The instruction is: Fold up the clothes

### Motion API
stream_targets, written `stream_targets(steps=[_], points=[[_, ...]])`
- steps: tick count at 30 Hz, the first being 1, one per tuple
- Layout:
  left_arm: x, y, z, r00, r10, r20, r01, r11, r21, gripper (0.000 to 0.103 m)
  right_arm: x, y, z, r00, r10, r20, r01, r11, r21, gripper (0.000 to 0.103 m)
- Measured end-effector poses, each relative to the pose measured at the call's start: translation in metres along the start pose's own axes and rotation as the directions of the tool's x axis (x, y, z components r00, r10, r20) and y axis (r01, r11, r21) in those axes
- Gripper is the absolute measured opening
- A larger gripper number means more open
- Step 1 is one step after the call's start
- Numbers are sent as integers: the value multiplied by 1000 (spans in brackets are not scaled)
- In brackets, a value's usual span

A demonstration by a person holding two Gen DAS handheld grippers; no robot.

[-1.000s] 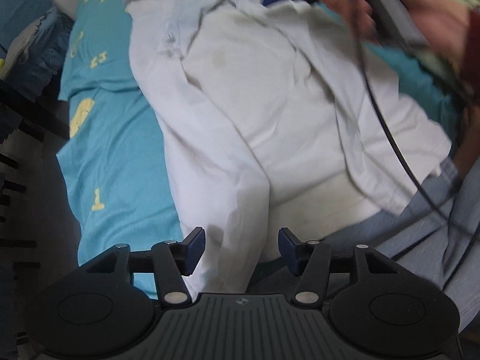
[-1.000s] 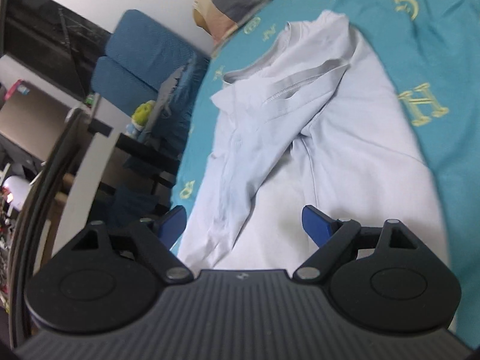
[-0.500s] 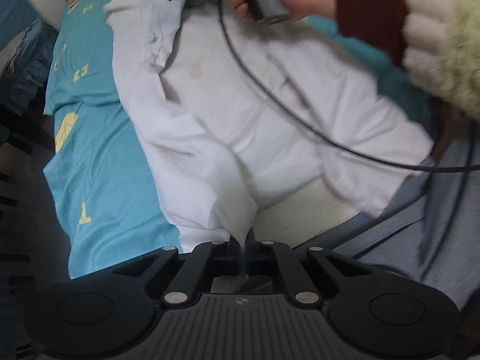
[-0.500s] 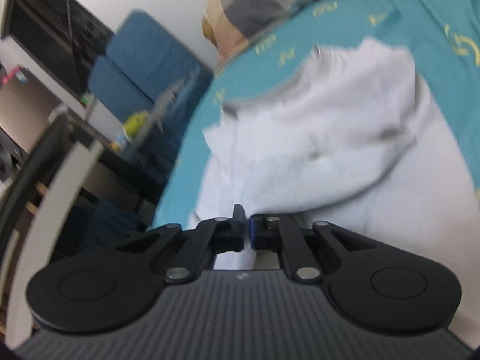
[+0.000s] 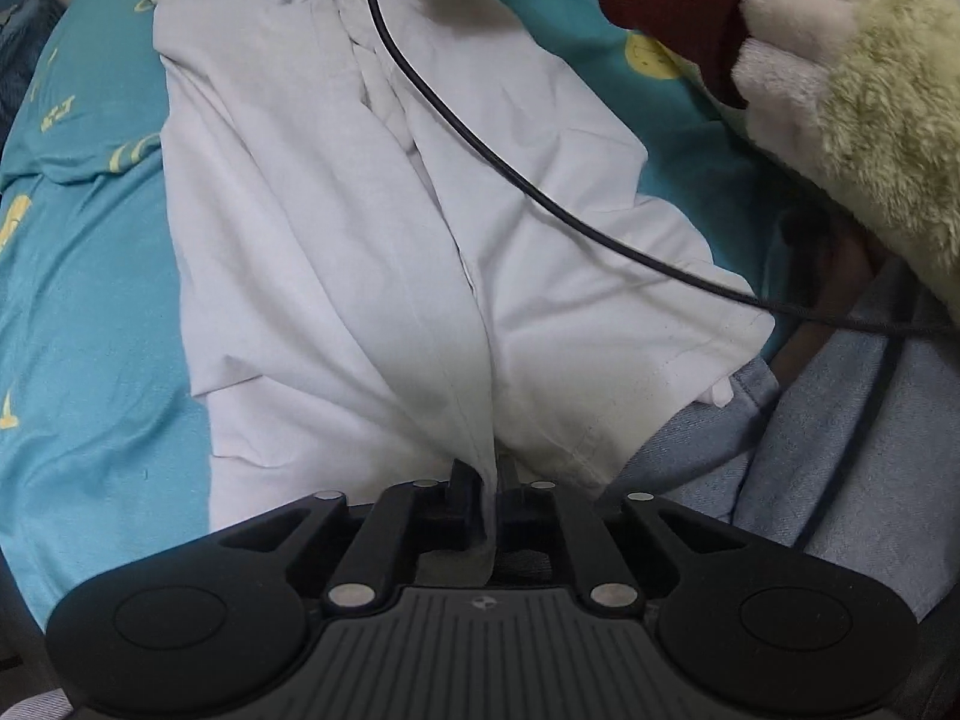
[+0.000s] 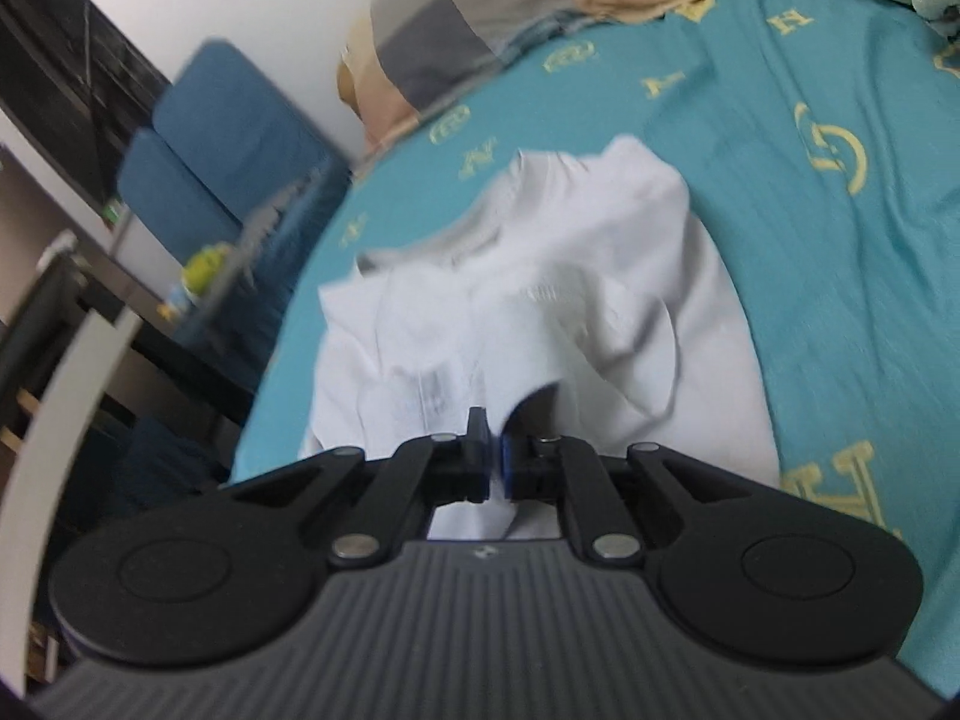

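Both grippers, wide apart 1 s ago, are now clamped on cloth. Left gripper (image 5: 492,483) pinches the near hem of the white shirt (image 5: 336,228), which lies on the teal bedsheet (image 5: 90,276). Right gripper (image 6: 493,456) pinches the shirt's collar end, w/ fabric bunched up. Black cable (image 5: 540,198) drapes across the shirt.
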State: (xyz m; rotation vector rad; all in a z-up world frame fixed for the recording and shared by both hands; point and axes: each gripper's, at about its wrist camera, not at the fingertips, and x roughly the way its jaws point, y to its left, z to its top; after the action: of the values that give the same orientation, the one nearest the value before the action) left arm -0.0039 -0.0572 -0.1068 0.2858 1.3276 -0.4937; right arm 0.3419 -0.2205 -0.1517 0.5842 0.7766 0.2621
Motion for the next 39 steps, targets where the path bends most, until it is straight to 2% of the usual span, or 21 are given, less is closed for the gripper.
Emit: stream_targets(steps=[1,2,4,5,6,7,8,9,12,13,18,20,22,24,27,32,35,36,37,38,39], points=[[-2,0,0,1000,-7,4,7,1000,-4,24,-1,1,-2,1000,0,-15,0,1000,-6,9],[-6,1,-1,1000,-16,16,16,1000,-6,27,-4,3,-3,999,-4,-36,3,1000,-14,10],[-15,4,-4,999,-29,44,30,999,-15,42,-11,11,-7,996,-20,-83,16,998,-55,17],[-22,6,-5,997,-39,64,41,999,-26,46,-17,15,-9,995,-27,-93,19,997,-80,29],[-29,9,-7,995,-52,85,55,998,-39,54,-26,19,-13,995,-30,-91,22,995,-96,49],[-36,12,-9,992,-63,106,69,996,-52,61,-36,21,-17,996,-32,-87,23,995,-101,59],[-43,17,-12,989,-70,132,79,995,-68,64,-46,22,-20,995,-33,-90,24,995,-98,72],[-51,24,-15,983,-75,165,90,992,-85,67,-57,22,-23,995,-34,-95,25,995,-96,77],[-65,50,-14,969,-59,238,97,984,-152,80,-90,26,-32,989,-46,-143,33,995,-94,76],[-68,59,-13,966,-49,254,96,980,-176,81,-103,28,-36,987,-68,-148,52,993,-106,76],[-50,103,-1,978,20,209,46,952,-304,81,-173,28,-72,974,-131,-183,113,988,-102,76],[-41,113,-1,984,38,174,21,945,-325,81,-193,25,-92,960,-143,-242,125,988,-88,76],[-29,122,-5,990,14,141,37,937,-348,81,-209,26,-115,940,-154,-306,127,986,-105,76],[-19,126,-7,992,-46,120,87,928,-362,81,-219,27,-140,907,-192,-375,142,978,-155,76],[-10,129,-8,991,-88,101,120,919,-375,81,-223,26,-173,845,-265,-465,173,958,-231,76],[16,134,-4,984,-177,0,162,904,-396,80,-210,32,-190,791,-285,-541,152,949,-278,74],[18,133,-7,979,-201,-15,180,904,-387,80,-197,32,-202,723,-284,-630,148,954,-260,73],[19,133,-8,978,-210,-22,186,905,-383,74,-197,38,-205,717,-276,-640,125,954,-271,69],[18,130,-10,975,-220,-36,192,910,-368,62,-199,45,-207,723,-272,-635,106,952,-287,66],[17,127,-12,973,-226,-44,196,913,-359,54,-202,51,-209,729,-270,-629,89,949,-303,59],[15,127,-15,973,-227,-41,198,912,-360,30,-205,55,-209,737,-275,-617,87,945,-316,39]])
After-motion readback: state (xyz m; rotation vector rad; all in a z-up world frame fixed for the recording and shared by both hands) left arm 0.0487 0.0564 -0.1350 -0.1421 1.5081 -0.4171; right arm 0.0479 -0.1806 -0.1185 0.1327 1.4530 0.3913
